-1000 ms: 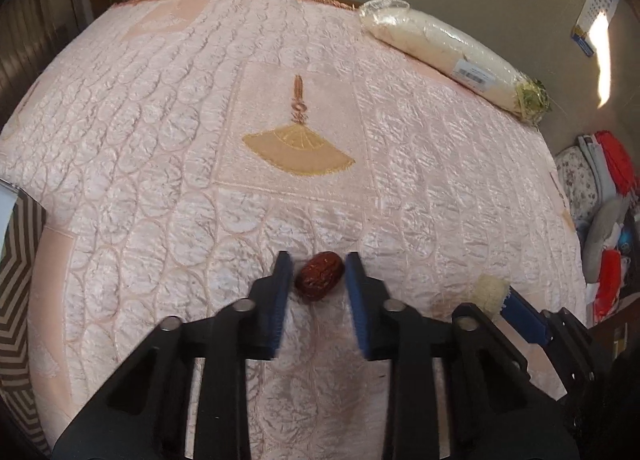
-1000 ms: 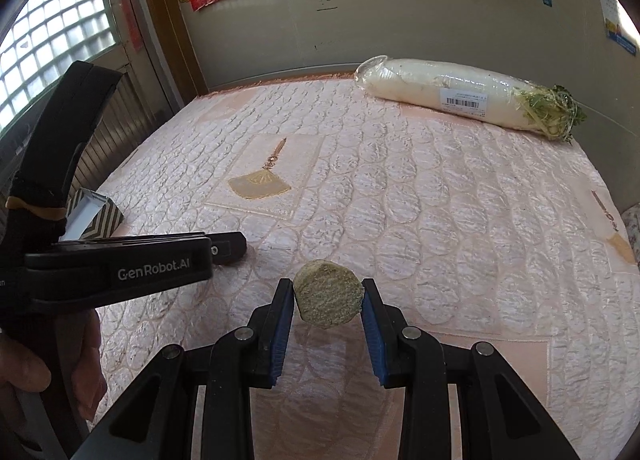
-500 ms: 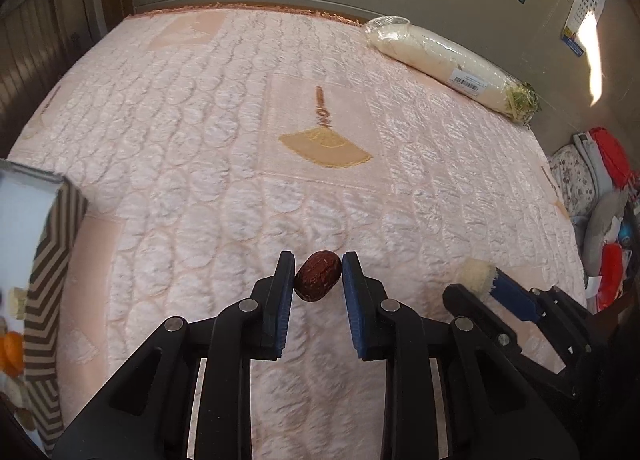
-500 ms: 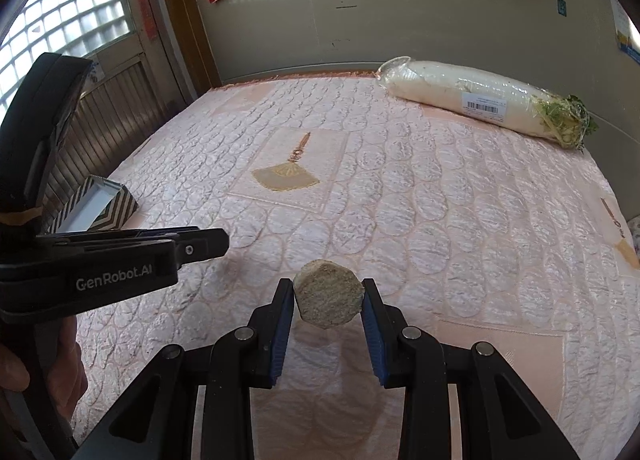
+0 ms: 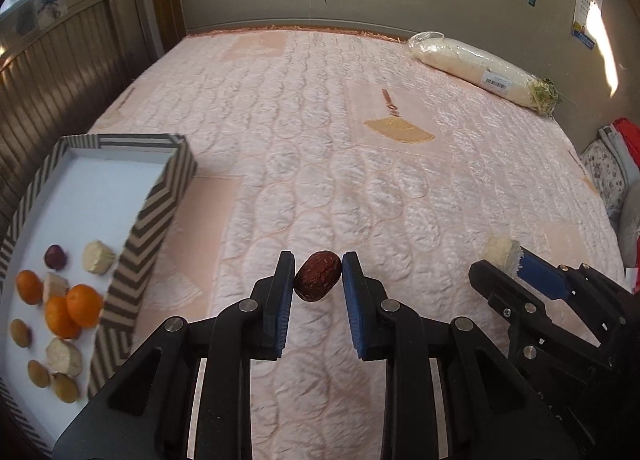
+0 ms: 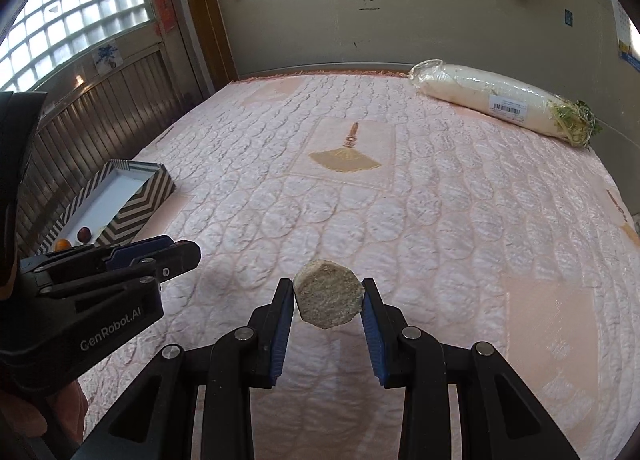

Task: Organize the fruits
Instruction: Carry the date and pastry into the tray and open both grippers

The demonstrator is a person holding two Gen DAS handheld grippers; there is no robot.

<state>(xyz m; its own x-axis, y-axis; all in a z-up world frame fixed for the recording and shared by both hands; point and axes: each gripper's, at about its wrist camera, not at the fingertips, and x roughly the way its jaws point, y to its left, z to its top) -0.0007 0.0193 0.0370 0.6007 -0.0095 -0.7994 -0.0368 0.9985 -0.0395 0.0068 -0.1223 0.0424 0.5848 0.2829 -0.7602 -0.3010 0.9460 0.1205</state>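
Pink quilted bedspread fills my view, a wrapped white radish lying at its far right corner. Striped box sits on the left edge, oranges and pale chunks inside. My left gripper is clamped on a red date; my right gripper pinches a beige round slice, both above the bedspread's near edge.
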